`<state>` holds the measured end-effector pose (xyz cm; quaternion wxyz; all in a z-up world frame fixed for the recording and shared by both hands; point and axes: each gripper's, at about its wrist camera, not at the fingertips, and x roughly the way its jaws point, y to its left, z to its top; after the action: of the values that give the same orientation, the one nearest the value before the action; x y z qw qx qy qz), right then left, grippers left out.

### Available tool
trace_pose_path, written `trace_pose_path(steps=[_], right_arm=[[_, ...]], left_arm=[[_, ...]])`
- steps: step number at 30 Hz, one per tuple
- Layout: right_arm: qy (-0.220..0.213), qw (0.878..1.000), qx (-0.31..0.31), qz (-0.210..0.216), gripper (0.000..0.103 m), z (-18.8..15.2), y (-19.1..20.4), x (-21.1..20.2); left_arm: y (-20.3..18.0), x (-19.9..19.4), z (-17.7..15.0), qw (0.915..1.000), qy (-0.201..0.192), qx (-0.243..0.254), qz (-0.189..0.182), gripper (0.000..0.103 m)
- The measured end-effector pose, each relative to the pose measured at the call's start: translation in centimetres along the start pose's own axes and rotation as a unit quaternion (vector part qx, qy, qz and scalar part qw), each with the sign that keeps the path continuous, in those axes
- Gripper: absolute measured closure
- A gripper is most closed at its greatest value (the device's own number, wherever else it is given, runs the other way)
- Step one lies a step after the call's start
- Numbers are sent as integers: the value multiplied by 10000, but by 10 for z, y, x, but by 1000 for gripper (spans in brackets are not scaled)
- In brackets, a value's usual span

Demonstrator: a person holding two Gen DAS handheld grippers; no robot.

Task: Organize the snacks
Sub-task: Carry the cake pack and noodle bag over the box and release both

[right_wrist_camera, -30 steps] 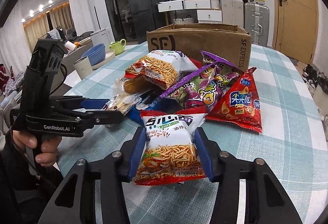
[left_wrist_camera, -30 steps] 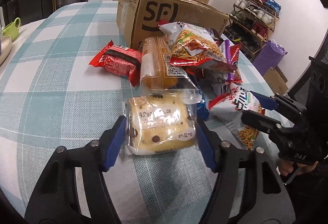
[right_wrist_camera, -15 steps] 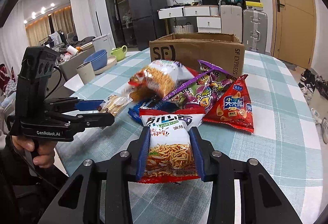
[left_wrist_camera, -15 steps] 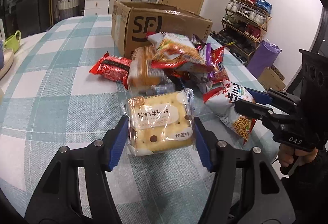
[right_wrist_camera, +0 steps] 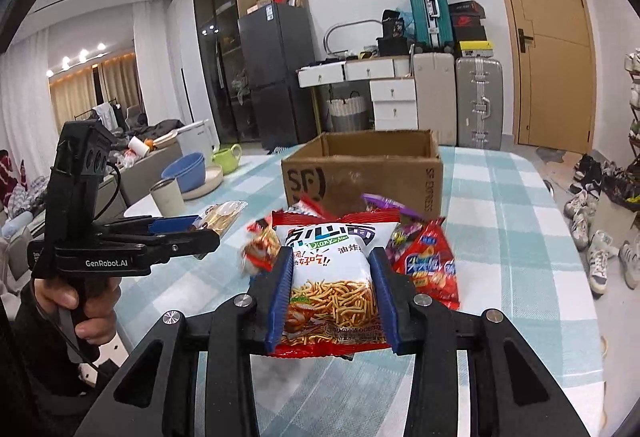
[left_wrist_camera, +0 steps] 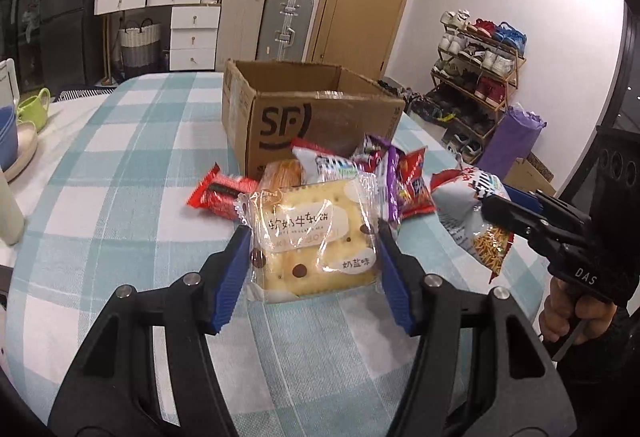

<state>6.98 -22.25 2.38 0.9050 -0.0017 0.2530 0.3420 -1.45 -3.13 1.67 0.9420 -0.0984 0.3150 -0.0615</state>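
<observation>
My left gripper [left_wrist_camera: 314, 273] is shut on a clear-wrapped cracker pack [left_wrist_camera: 312, 237] and holds it above the checked tablecloth. My right gripper [right_wrist_camera: 332, 293] is shut on a red and white bag of fried noodle snacks [right_wrist_camera: 332, 277], also lifted; the bag also shows in the left wrist view [left_wrist_camera: 472, 217]. An open cardboard box [left_wrist_camera: 308, 117] marked SF stands behind the snack pile; it also shows in the right wrist view [right_wrist_camera: 364, 173]. The left gripper and its cracker pack [right_wrist_camera: 220, 217] show at the left of the right wrist view.
Loose snacks lie before the box: a red pack [left_wrist_camera: 220, 193], a purple bag [left_wrist_camera: 384, 165], a red triangular bag [right_wrist_camera: 428, 265]. A cup [right_wrist_camera: 168, 197], blue bowl [right_wrist_camera: 186, 173] and green mug [right_wrist_camera: 228, 159] stand at the table's left side. A shoe rack [left_wrist_camera: 476, 61] stands right.
Both grippers have lifted their snacks off the table and risen, so the box's open top now shows. The right gripper closed tighter on the noodle bag.
</observation>
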Motion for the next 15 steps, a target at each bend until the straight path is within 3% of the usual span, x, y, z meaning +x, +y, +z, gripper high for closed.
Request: trace_pose_path(steps=[15], right_arm=[[-496, 9984, 217, -141, 64, 66, -17, 3]], left_arm=[[5, 5, 76, 9981, -528, -25, 313, 45]])
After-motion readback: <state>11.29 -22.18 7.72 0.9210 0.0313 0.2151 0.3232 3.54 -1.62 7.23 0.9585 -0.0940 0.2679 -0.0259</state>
